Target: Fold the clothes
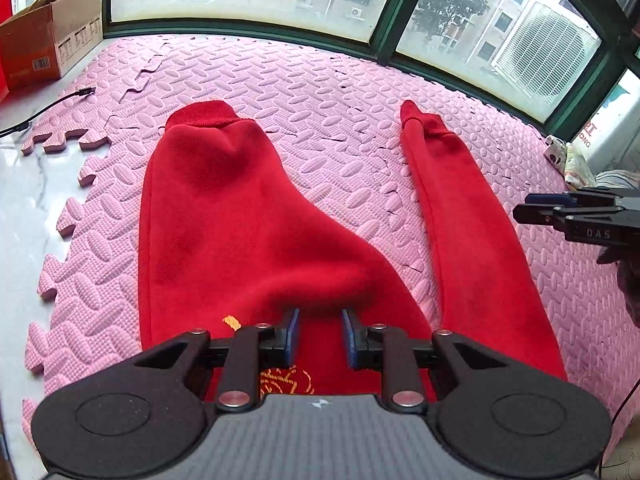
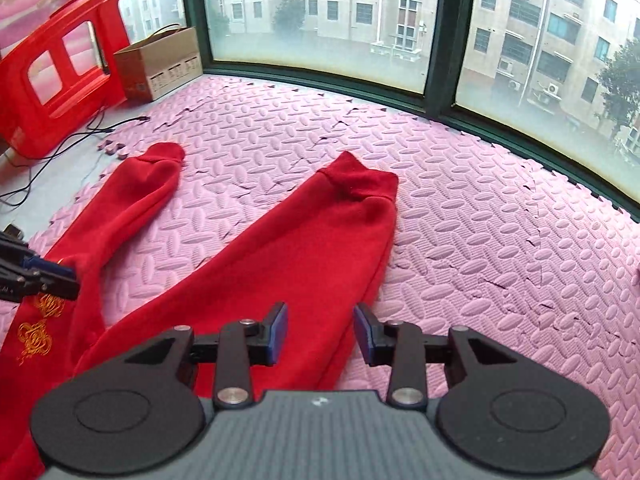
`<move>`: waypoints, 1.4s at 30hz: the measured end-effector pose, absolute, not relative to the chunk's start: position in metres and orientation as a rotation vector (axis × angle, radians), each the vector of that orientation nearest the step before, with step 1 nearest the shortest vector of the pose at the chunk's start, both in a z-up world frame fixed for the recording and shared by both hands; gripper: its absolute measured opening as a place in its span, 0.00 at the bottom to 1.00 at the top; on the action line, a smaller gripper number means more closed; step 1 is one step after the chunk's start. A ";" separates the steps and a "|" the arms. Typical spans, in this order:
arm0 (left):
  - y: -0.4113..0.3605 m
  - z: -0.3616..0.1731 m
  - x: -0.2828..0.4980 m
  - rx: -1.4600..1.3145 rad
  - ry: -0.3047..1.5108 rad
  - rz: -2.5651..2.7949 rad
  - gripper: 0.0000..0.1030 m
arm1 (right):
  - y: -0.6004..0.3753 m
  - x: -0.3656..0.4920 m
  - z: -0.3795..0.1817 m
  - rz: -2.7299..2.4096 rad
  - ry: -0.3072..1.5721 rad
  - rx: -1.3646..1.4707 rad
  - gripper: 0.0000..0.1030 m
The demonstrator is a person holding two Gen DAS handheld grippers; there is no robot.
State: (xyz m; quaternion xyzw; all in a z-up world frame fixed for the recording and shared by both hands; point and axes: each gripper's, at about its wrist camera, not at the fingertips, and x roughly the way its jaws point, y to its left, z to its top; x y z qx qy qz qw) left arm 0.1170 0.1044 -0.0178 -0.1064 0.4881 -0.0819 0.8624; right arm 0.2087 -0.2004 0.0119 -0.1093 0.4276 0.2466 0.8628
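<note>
Red fleece trousers (image 1: 240, 232) with gold embroidery lie flat on the pink foam mat (image 1: 320, 92), legs spread toward the window. In the left wrist view my left gripper (image 1: 320, 334) is open just above the upper part of the left leg, holding nothing. The right leg (image 1: 452, 208) lies apart to the right. In the right wrist view the trousers (image 2: 280, 248) lie ahead, and my right gripper (image 2: 321, 330) is open above the right leg's outer edge, empty. The right gripper also shows at the right edge of the left wrist view (image 1: 532, 208). The left gripper's fingertips (image 2: 48, 276) show at the left.
A cardboard box (image 1: 48, 40) stands at the back left by the window. A red plastic stool (image 2: 60, 68) lies on its side next to it. Black cables (image 2: 80, 136) run over the white floor left of the mat. Crumpled cloth (image 1: 572, 160) lies at the far right.
</note>
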 end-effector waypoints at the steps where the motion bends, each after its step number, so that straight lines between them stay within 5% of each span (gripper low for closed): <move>1: 0.105 -0.021 0.122 -0.231 1.027 -0.172 0.25 | -0.200 0.220 0.007 0.503 0.902 -0.221 0.35; 14: 0.128 -0.027 0.183 -0.279 0.987 -0.087 0.37 | -0.203 0.317 -0.034 0.429 0.915 -0.035 0.34; 19: 0.141 -0.027 0.209 -0.297 0.957 -0.024 0.37 | -0.199 0.314 -0.038 0.410 0.874 -0.070 0.11; 27: 0.170 -0.030 0.240 -0.326 0.904 0.052 0.40 | -0.209 0.300 -0.030 0.281 0.816 -0.175 0.08; 38: 0.194 -0.016 0.221 -0.312 0.879 0.027 0.42 | -0.210 0.281 -0.009 0.373 0.753 -0.180 0.38; 42: 0.202 -0.020 0.218 -0.307 0.889 0.039 0.40 | -0.198 0.269 -0.014 0.471 0.790 -0.209 0.41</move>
